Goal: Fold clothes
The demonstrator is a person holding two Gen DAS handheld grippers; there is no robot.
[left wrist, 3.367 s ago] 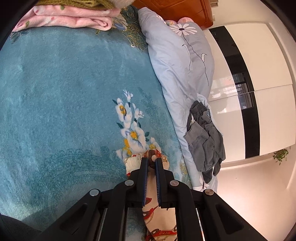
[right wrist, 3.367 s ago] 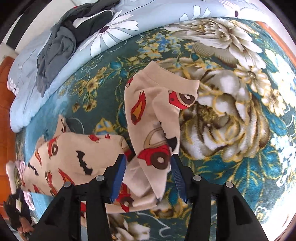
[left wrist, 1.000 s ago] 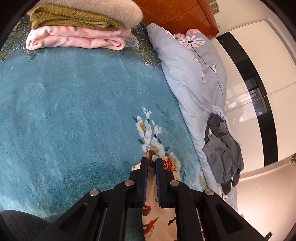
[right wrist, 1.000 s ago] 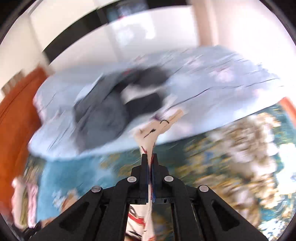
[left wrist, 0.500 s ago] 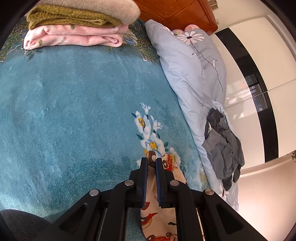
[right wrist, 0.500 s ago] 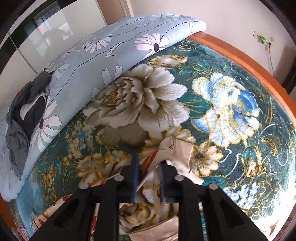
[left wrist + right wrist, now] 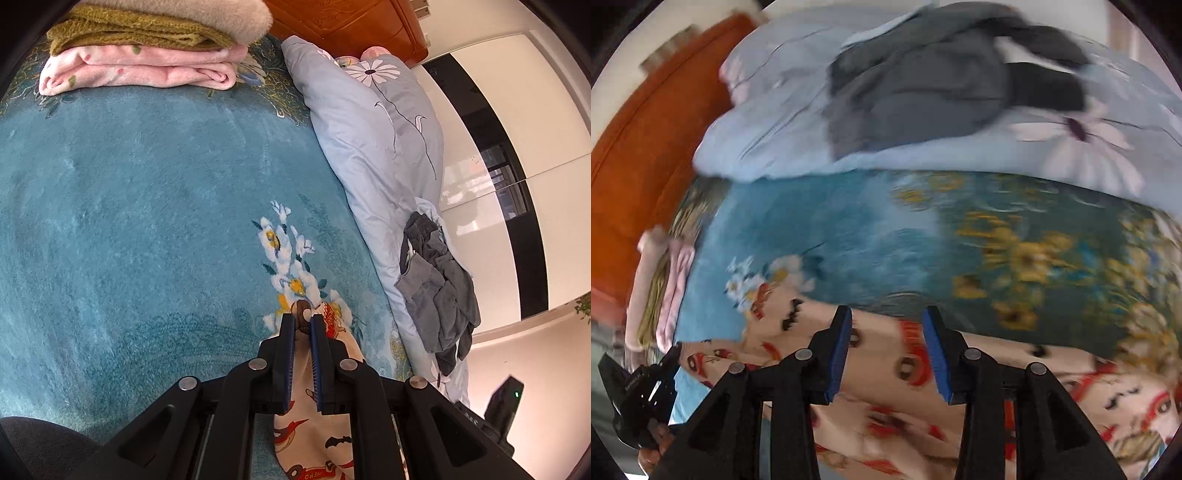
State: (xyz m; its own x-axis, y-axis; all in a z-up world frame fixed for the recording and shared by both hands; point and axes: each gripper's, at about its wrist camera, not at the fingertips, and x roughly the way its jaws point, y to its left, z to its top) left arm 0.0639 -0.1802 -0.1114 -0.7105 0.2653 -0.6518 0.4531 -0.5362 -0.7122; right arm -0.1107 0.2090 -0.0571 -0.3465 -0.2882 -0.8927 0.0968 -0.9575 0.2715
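Note:
A beige garment with red car and black bat prints point(image 7: 317, 439) lies on the teal flowered bedspread point(image 7: 129, 221). My left gripper point(image 7: 303, 323) is shut on an edge of it, low over the bed. In the blurred right wrist view the same garment point(image 7: 886, 365) lies stretched out flat under my right gripper point(image 7: 886, 321), which is open and empty just above it. The left gripper shows at the far left of that view point(image 7: 639, 398), holding the garment's end.
A folded stack of pink, olive and cream clothes point(image 7: 147, 48) sits at the bed's far end. A light blue daisy-print duvet point(image 7: 373, 122) runs along the right side with crumpled grey clothes point(image 7: 436, 288) on it. A wooden headboard point(image 7: 351, 18) stands behind.
My right gripper has let go of the garment, opened, and swung back over the garment, which is now spread out. My left gripper stays shut on its edge, almost unmoved.

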